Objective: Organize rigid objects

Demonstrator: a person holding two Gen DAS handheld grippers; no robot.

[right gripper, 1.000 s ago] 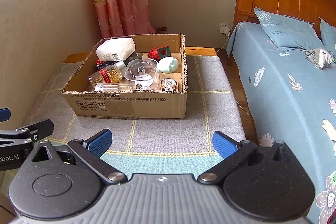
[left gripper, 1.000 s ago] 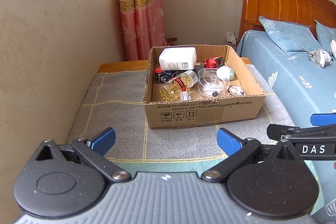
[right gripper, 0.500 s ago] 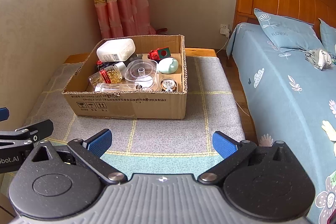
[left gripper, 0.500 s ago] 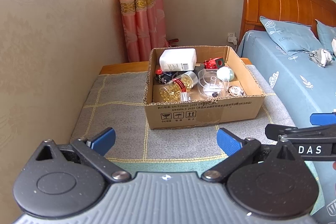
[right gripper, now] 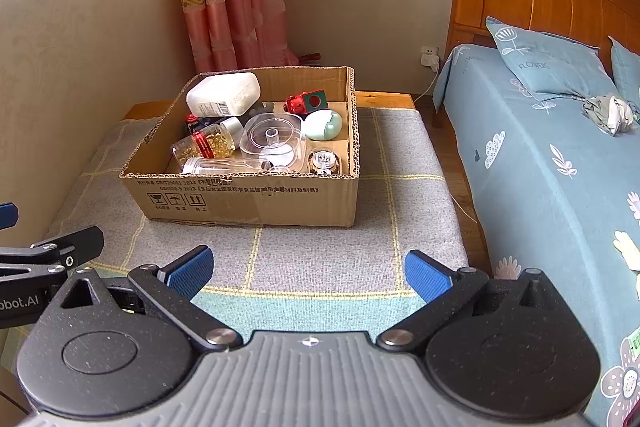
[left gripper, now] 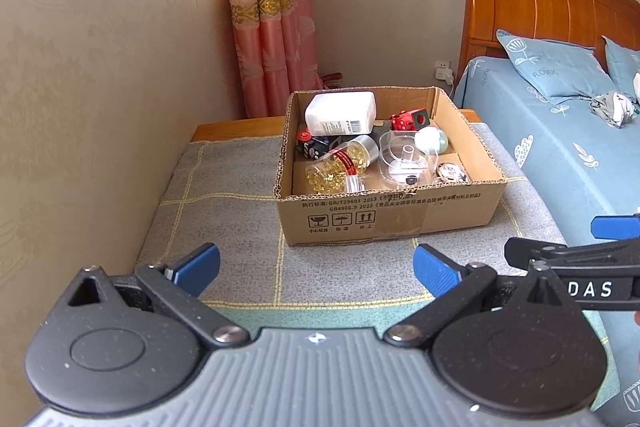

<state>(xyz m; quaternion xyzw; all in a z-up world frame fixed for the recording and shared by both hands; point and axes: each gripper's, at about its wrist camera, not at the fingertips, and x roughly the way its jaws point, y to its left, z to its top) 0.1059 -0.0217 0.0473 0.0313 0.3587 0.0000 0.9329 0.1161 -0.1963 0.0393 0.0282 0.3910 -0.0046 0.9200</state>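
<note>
An open cardboard box [left gripper: 384,215] [right gripper: 248,199] stands on a grey checked mat. It holds a white bottle [left gripper: 340,113] [right gripper: 224,95], a jar of yellow capsules [left gripper: 340,163] [right gripper: 208,145], a clear plastic container [left gripper: 404,155] [right gripper: 274,141], a red and green cube toy [left gripper: 410,119] [right gripper: 308,101], a pale green egg-shaped case [left gripper: 430,141] [right gripper: 323,125] and a small metal piece [left gripper: 452,173] [right gripper: 325,159]. My left gripper [left gripper: 316,267] and my right gripper [right gripper: 308,269] are both open and empty, side by side, well short of the box.
The mat [left gripper: 224,203] [right gripper: 400,195] covers a low wooden platform against the beige wall on the left. A bed with blue bedding [left gripper: 560,147] [right gripper: 540,155] and a wooden headboard runs along the right. A pink curtain [left gripper: 272,27] hangs behind the box.
Both grippers have pulled back slightly and tilted, so the box sits a little farther off in both views. Both stay open and nothing in the box has moved.
</note>
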